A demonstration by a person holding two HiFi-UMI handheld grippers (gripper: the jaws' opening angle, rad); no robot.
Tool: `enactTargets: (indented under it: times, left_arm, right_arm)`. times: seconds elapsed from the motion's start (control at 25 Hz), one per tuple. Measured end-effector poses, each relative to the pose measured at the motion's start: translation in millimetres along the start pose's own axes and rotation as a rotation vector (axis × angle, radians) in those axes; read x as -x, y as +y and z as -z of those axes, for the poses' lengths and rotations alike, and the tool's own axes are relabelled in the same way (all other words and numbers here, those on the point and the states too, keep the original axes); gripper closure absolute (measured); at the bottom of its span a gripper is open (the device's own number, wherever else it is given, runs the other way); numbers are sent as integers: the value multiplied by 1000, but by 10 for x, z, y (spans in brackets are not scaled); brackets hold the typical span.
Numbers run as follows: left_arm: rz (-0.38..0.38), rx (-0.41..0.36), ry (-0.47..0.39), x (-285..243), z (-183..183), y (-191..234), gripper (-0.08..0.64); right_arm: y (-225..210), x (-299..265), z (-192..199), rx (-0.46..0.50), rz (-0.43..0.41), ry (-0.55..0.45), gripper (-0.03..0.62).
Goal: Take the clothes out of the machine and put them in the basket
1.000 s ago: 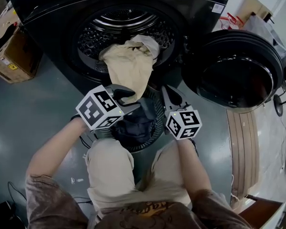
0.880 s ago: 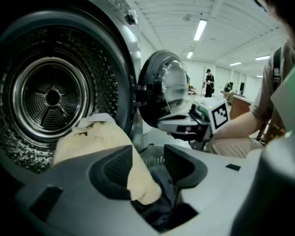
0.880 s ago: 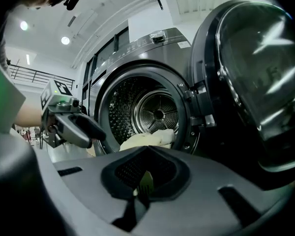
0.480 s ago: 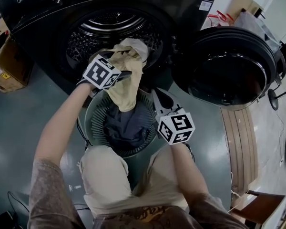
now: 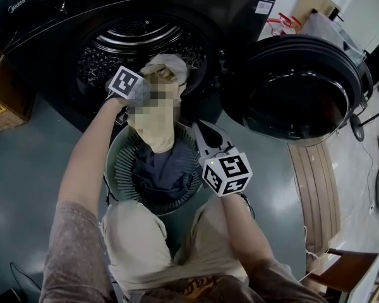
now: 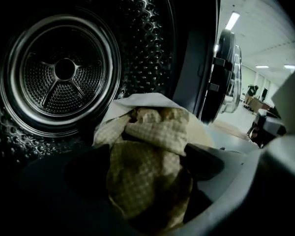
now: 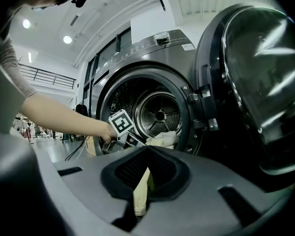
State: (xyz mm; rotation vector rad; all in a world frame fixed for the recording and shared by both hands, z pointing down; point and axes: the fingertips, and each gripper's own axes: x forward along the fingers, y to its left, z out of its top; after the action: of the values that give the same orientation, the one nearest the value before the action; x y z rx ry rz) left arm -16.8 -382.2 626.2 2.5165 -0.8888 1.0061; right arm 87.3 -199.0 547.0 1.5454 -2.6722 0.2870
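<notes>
Cloth (image 6: 147, 181), beige waffle-weave, droops from the dimpled steel drum (image 6: 64, 73).

At my nine o'clock a cardboard box (image 5: 3, 100) sits on the grey floor (image 5: 31, 169); at four o'clock lies a wooden board (image 5: 312, 194).

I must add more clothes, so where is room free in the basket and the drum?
Free: the drum behind the beige cloth. The basket is crowded: dark clothes fill its middle, the cloth hangs over its far rim.
</notes>
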Motion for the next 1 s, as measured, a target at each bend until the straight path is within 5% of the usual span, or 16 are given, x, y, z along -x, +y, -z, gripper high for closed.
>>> enactTargets:
  times: [0.08,0.28,0.52,1.0]
  left_arm:
    - [4,-9,-1,27,-1,-15,117]
    - [31,-66,-20,167,-21,-274,478]
    - [141,-166,-49,546,37,-880,518]
    - [410,-219,34,1064,674,-2190,529]
  right_arm:
    - [-24,-6,13,-9,5,0,597]
    - [-72,-18,32,-23,12,-1,597]
    - [-115,-7,41,-37,19,-3,597]
    - [-147,-29,46,-60,22,-16,597]
